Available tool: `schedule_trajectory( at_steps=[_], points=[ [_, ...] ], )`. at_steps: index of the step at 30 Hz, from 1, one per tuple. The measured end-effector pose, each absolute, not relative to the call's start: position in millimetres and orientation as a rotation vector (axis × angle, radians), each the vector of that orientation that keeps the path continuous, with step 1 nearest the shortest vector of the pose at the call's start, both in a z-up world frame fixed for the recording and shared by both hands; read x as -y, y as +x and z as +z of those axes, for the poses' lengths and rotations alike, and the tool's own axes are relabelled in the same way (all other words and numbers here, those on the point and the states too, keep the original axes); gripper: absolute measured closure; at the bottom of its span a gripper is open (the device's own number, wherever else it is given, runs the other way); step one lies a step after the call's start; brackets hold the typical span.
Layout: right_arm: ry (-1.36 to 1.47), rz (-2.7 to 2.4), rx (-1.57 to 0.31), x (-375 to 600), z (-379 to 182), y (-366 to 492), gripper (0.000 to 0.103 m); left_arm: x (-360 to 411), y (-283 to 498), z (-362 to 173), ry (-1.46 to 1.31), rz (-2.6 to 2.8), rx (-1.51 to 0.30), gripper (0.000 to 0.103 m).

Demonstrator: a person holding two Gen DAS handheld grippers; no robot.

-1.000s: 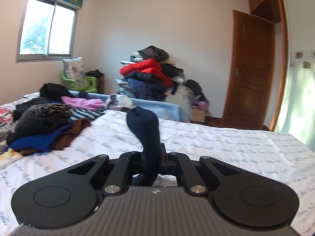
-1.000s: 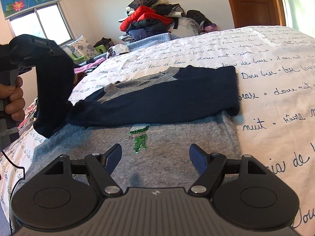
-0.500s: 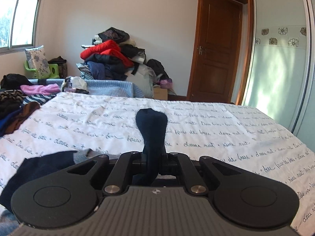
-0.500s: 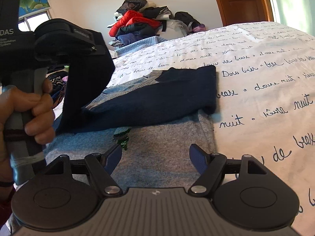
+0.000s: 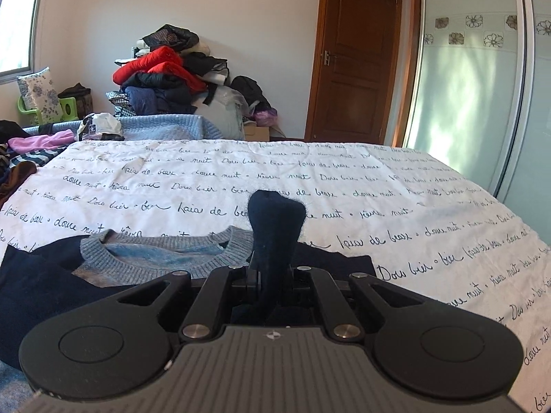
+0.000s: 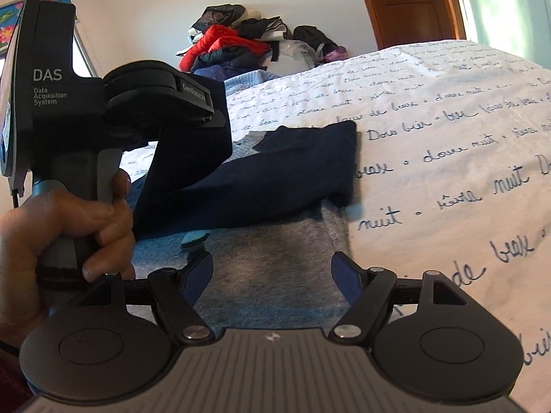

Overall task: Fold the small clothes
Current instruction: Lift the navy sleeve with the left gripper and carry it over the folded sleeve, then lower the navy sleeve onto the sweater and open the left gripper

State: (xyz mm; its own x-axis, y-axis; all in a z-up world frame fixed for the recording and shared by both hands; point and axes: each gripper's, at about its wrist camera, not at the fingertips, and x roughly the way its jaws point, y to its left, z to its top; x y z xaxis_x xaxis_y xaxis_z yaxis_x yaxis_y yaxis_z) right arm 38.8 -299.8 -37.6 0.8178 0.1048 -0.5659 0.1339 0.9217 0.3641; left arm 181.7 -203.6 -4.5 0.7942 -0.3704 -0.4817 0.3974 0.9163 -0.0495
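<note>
A small grey sweater (image 6: 275, 275) with navy sleeves lies flat on the bed. Its grey ribbed collar (image 5: 165, 258) shows in the left wrist view. One navy sleeve (image 6: 303, 172) lies folded across the chest. My left gripper (image 5: 272, 275) is shut on the cuff of the other navy sleeve (image 5: 275, 227) and holds it up above the sweater; from the right wrist view this gripper (image 6: 206, 110) hangs over the sweater's left side with the sleeve (image 6: 186, 172) draping down. My right gripper (image 6: 272, 275) is open and empty, low over the grey hem.
The bed sheet (image 5: 413, 206) is white with black script. Piles of clothes (image 5: 20, 165) lie at the bed's far left. A tall heap of clothes (image 5: 165, 79) stands behind the bed. A wooden door (image 5: 358, 62) and a glass wardrobe panel (image 5: 475, 96) are at the right.
My left gripper has swung to the right across the sweater, carrying the navy sleeve with it. The right gripper stays open over the hem and has moved a little closer.
</note>
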Motion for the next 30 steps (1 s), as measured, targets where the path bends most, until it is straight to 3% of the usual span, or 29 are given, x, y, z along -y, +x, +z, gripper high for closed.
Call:
schedule_trajectory(
  at_steps=[24, 29, 30],
  points=[
    [0.408, -0.086, -0.612, 320.6, -36.8, 21.1, 0.027, 228.6, 172.1, -15.4, 0.143, -0.446, -0.540, 0.085],
    [0.404, -0.088, -0.612, 319.8, -35.6, 19.2, 0.027, 226.9, 168.7, -11.2, 0.151, -0.442, -0.528, 0.067],
    [0.403, -0.089, -0.613, 319.4, -35.6, 19.1, 0.027, 225.8, 168.0, -10.2, 0.155, -0.438, -0.523, 0.058]
  ],
)
